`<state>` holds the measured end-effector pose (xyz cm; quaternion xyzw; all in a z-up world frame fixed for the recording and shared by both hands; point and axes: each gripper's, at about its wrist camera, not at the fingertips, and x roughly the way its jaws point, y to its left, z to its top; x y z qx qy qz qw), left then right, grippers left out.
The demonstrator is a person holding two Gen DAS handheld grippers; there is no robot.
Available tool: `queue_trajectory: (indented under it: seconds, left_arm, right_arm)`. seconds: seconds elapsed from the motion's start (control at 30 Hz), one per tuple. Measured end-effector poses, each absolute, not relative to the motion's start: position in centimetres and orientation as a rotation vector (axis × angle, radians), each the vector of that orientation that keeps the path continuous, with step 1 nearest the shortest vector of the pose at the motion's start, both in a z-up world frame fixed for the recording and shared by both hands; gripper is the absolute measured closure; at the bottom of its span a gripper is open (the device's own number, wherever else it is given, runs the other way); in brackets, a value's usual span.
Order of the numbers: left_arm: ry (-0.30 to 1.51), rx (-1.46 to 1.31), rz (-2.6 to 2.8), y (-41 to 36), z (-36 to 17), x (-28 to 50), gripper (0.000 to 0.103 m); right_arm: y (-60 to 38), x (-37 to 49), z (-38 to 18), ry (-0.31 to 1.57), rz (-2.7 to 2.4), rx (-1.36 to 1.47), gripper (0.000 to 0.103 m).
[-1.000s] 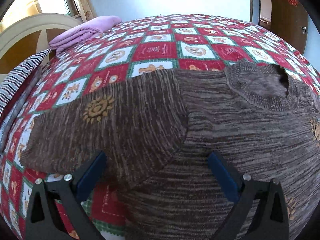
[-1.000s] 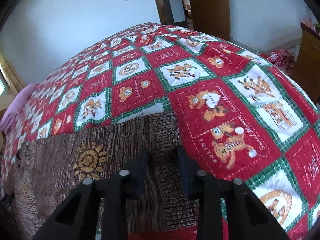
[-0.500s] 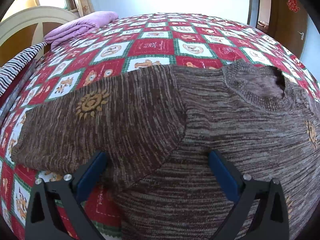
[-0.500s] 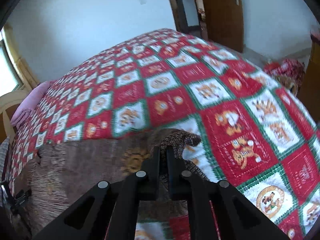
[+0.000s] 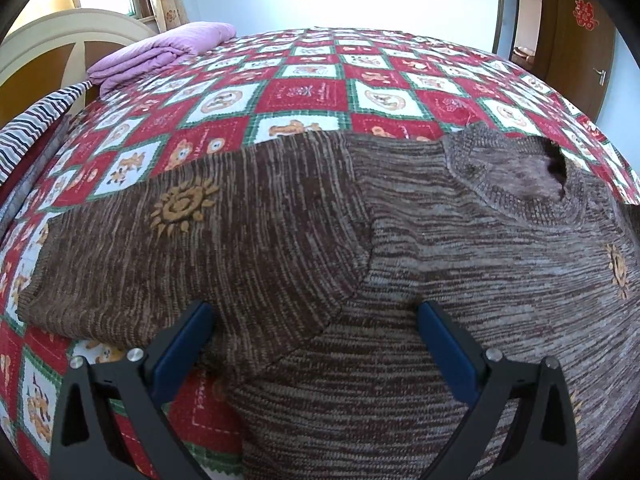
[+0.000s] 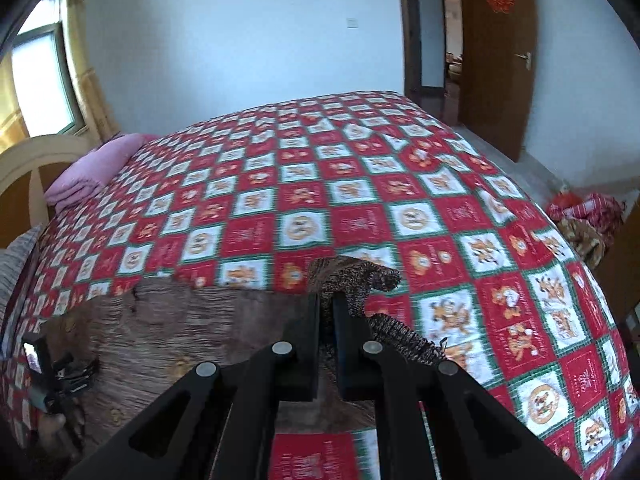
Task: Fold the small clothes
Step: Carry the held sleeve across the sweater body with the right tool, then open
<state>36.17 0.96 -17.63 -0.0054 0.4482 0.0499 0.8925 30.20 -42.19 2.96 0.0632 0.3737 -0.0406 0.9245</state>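
A small brown knit sweater (image 5: pixel 440 248) with orange sun motifs lies flat on the bed, neck hole (image 5: pixel 524 176) toward the far side. Its left sleeve (image 5: pixel 180 240) stretches out to the left. My left gripper (image 5: pixel 312 316) is open, low over the armpit of that sleeve, holding nothing. My right gripper (image 6: pixel 326 300) is shut on the cuff of the right sleeve (image 6: pixel 360 280) and holds it lifted off the bed. The sweater's body (image 6: pixel 180 328) spreads to its left. The left gripper also shows at the far left of the right wrist view (image 6: pixel 60 372).
The bed carries a red, white and green checked quilt (image 5: pixel 320 92). A folded pink blanket (image 5: pixel 160 52) lies at the headboard end. A striped cloth (image 5: pixel 28 128) hangs at the left edge. A wooden door (image 6: pixel 496 60) and a heap of clothes (image 6: pixel 584 220) stand at the right.
My right gripper has closed on the right sleeve's cuff and lifted it off the bed. My left gripper has stayed open and shifted slightly over the left sleeve.
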Motion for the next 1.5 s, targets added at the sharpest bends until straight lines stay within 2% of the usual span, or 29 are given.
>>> queue_trajectory:
  seconds: [0.3,0.47,0.63,0.73,0.77,0.87,1.03,1.27,1.37,1.5]
  left_arm:
    - [0.928,-0.023,0.096,1.0,-17.6,36.1,0.0]
    - [0.926,-0.029,0.091,1.1,-17.6,36.1,0.0]
    - [0.925,-0.032,0.09,1.2,-17.6,36.0,0.0]
    - [0.925,-0.032,0.09,1.2,-17.6,36.0,0.0]
    - [0.924,-0.032,0.089,1.2,-17.6,36.0,0.0]
    - [0.924,-0.034,0.089,1.2,-17.6,36.0,0.0]
    - [0.924,-0.034,0.089,1.2,-17.6,36.0,0.0]
    - [0.94,-0.011,0.083,1.0,-17.3,36.1,0.0]
    - [0.949,-0.014,0.07,0.5,-16.0,35.8,0.0]
    - [0.921,-0.027,0.031,-1.4,-13.4,35.8,0.0]
  right_arm:
    - [-33.3,31.4,3.8,0.755,0.017,0.094,0.098]
    - [-28.1,33.0,2.3,0.775,0.097,0.091,0.098]
    - [-22.1,35.4,-2.1,0.823,0.181,0.109,0.098]
    - [-17.8,37.1,-7.2,0.915,0.261,0.086,0.095]
    - [-16.2,37.3,-9.5,0.952,0.275,0.076,0.089]
    - [-14.3,36.1,-12.4,1.011,0.381,0.106,0.051]
    - [-16.3,32.4,-11.2,0.956,0.434,0.071,0.05]
    - [-27.1,29.3,-8.9,0.874,0.191,-0.007,0.05]
    - [-31.6,28.2,-9.1,0.858,0.105,0.05,0.05]
    - [-32.4,28.9,-9.4,0.838,0.077,0.061,0.05]
